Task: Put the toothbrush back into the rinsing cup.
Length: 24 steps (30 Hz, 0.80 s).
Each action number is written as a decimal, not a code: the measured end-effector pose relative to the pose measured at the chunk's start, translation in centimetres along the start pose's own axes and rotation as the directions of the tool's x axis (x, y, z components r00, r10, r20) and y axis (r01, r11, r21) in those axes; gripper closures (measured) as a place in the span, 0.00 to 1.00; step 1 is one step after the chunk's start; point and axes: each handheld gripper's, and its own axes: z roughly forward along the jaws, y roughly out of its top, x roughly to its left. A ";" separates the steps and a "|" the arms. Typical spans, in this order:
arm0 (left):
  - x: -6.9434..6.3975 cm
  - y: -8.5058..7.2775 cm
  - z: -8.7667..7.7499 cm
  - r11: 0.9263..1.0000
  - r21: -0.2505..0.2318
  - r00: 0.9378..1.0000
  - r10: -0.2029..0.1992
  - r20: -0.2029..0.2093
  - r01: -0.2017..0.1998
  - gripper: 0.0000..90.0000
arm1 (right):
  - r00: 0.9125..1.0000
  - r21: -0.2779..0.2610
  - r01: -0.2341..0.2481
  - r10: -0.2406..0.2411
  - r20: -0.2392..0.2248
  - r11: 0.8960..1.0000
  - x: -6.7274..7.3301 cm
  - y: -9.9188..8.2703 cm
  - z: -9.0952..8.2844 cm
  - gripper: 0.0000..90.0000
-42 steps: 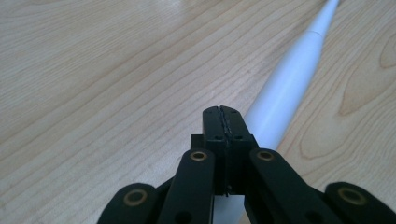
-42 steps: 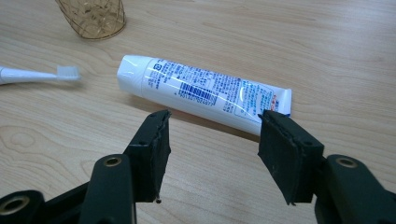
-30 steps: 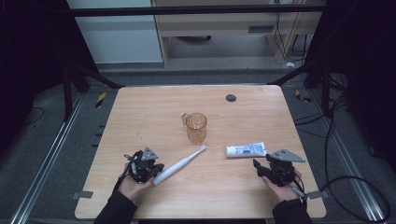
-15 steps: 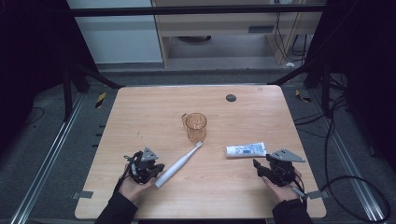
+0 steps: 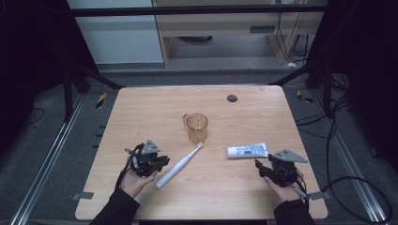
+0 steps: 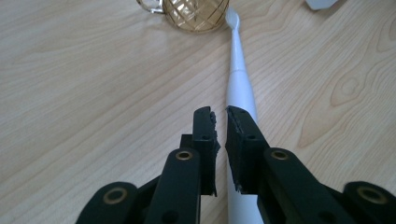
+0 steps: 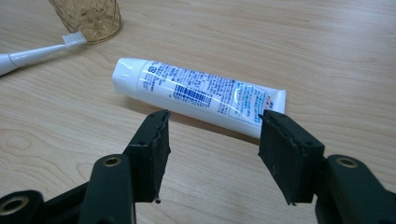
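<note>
A white electric toothbrush (image 5: 180, 165) lies slantwise on the wooden table (image 5: 141, 108), its bristle head touching the foot of an amber glass cup (image 5: 197, 127). My left gripper (image 5: 164, 161) hovers at the handle end. In the left gripper view its jaws (image 6: 220, 114) have just been opening to a narrow gap with nothing between them; the toothbrush (image 6: 240, 79) lies below, partly under the right jaw, with the cup (image 6: 196, 11) beyond. A white toothpaste tube (image 5: 247, 150) lies right of the cup. My right gripper (image 5: 265, 166) stands open just short of the tube (image 7: 201, 91), not touching it.
A small dark round spot (image 5: 232, 98) sits in the tabletop near the far edge. In the right gripper view the brush head (image 7: 70, 39) and the cup (image 7: 88, 18) lie at the upper left. Cables and metal rails run along the floor on both sides.
My left gripper has lifted slightly off the toothbrush handle and its jaws have parted. The toothbrush has shifted a little on the table. The right gripper and the tube have kept still.
</note>
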 end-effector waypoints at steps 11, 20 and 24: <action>0.1 2.4 0.5 0.999 0.030 0.999 0.037 0.001 -0.037 0.72 | 1.000 -0.007 -0.012 0.012 0.020 1.000 -0.8 0.1 -0.3 0.47; 0.5 3.6 1.5 0.997 0.069 0.999 0.037 0.018 -0.038 0.62 | 0.999 -0.009 -0.016 0.016 0.030 1.000 -1.2 0.2 -0.3 0.46; 0.4 4.0 1.8 0.995 0.084 0.999 0.044 0.019 -0.045 0.59 | 0.999 -0.007 -0.013 0.014 0.034 1.000 -1.4 0.2 -0.3 0.46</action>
